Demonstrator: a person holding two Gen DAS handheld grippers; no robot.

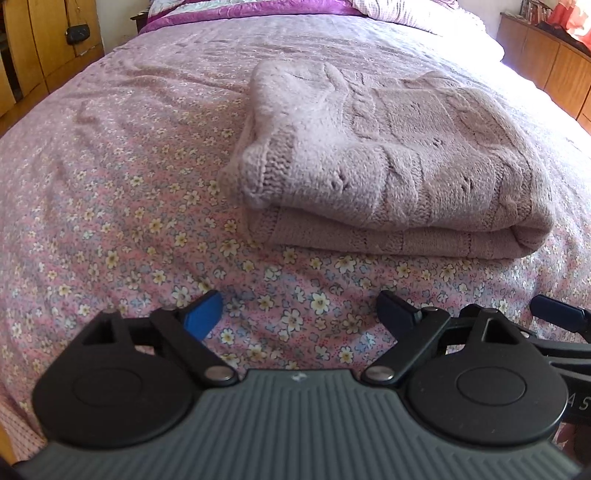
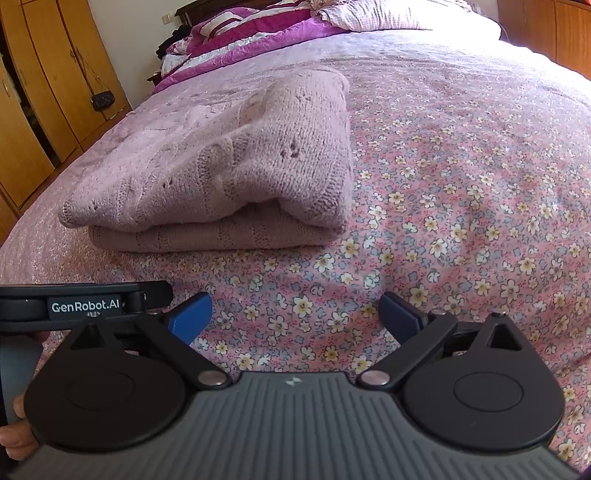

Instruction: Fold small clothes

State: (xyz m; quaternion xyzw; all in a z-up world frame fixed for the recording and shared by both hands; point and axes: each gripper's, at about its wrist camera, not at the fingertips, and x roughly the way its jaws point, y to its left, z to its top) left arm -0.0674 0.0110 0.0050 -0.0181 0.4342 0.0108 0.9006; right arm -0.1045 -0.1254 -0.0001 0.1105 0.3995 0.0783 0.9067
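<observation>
A pale pink knitted sweater (image 1: pixel 388 158) lies folded in a thick stack on the flowered bedspread (image 1: pixel 110 221). My left gripper (image 1: pixel 299 310) hovers just in front of its near edge, open, with only bedspread between the blue pads. In the right wrist view the same sweater (image 2: pixel 229 173) lies ahead and to the left. My right gripper (image 2: pixel 295 314) is open too, over bare bedspread (image 2: pixel 461 221), and nothing is held. The left gripper's body (image 2: pixel 74 306) shows at the left edge of that view, and the right gripper's fingertip (image 1: pixel 557 314) at the right edge of the left wrist view.
Wooden wardrobe doors (image 2: pixel 40 92) with a small dark bag (image 2: pixel 102 100) hanging on them stand left of the bed. Purple and white pillows and bedding (image 2: pixel 258 26) lie at the head. A wooden cabinet (image 1: pixel 546 66) stands at the right. A hand (image 2: pixel 14 435) holds the grip at lower left.
</observation>
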